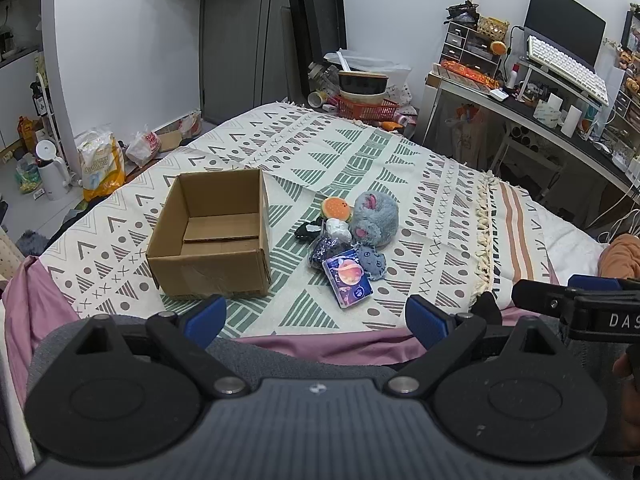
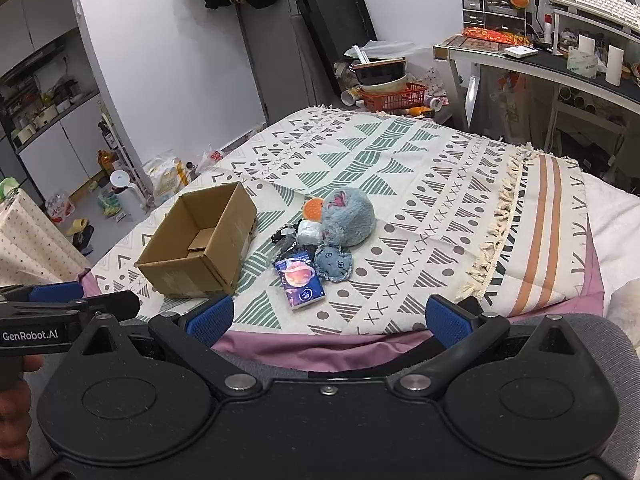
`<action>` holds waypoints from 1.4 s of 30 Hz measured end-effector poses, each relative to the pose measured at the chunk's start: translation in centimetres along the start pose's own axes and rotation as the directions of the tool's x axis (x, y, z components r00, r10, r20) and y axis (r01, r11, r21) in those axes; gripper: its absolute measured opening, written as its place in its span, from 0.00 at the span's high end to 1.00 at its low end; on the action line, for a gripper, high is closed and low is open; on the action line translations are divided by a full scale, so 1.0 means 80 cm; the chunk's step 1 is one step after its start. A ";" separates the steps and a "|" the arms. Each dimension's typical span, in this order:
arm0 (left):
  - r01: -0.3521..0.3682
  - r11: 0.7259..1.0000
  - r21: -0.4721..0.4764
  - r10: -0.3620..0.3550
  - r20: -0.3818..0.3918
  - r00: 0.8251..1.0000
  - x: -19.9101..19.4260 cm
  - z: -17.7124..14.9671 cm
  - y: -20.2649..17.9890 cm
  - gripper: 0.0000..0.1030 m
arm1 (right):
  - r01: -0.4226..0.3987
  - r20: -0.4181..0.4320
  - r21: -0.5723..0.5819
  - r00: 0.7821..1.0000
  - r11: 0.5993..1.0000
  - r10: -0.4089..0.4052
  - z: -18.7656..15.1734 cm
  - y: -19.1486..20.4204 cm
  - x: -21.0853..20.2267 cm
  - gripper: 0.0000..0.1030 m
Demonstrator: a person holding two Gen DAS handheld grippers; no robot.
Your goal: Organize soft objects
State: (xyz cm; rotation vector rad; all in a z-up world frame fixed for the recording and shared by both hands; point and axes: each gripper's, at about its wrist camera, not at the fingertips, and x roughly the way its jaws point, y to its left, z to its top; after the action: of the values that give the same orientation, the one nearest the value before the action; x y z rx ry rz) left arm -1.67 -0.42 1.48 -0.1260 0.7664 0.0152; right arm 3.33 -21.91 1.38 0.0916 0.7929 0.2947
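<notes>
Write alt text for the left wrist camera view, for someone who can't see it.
An empty open cardboard box sits on a patterned bedspread, with a pile of soft toys to its right, including a grey plush and a blue tissue pack. The left gripper, jaws wide apart, frames the foreground.

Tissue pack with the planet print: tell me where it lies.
The tissue pack lies flat on the patterned blanket, right of the cardboard box, nearest the grippers, touching the small denim plush.

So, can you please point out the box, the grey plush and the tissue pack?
box (image 1: 208,268): left wrist view, on its front outer wall.
grey plush (image 1: 374,218): left wrist view, on the middle of its furry body.
tissue pack (image 2: 300,280): right wrist view, on its printed top face.
</notes>
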 end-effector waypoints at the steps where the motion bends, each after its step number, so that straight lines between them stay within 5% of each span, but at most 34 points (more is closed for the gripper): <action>1: -0.001 1.000 0.000 0.001 0.000 1.000 -0.001 0.000 0.000 0.07 | 0.000 0.000 0.000 1.000 1.000 0.000 0.000 0.000 0.000 0.00; 24: 0.009 1.000 -0.010 -0.009 -0.007 1.000 -0.002 0.010 -0.001 0.07 | 0.003 -0.011 -0.004 1.000 1.000 -0.003 0.008 -0.002 0.009 0.00; 42: 0.053 0.996 -0.076 -0.055 -0.021 0.998 0.065 0.032 0.012 0.09 | -0.036 -0.062 0.068 0.997 0.997 0.040 0.032 -0.021 0.074 0.00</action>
State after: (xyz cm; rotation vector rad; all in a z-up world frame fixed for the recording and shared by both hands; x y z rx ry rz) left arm 3.78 0.68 -0.42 -0.2191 0.7852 -0.0086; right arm 9.49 -21.70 -1.20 0.1607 0.8651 0.3088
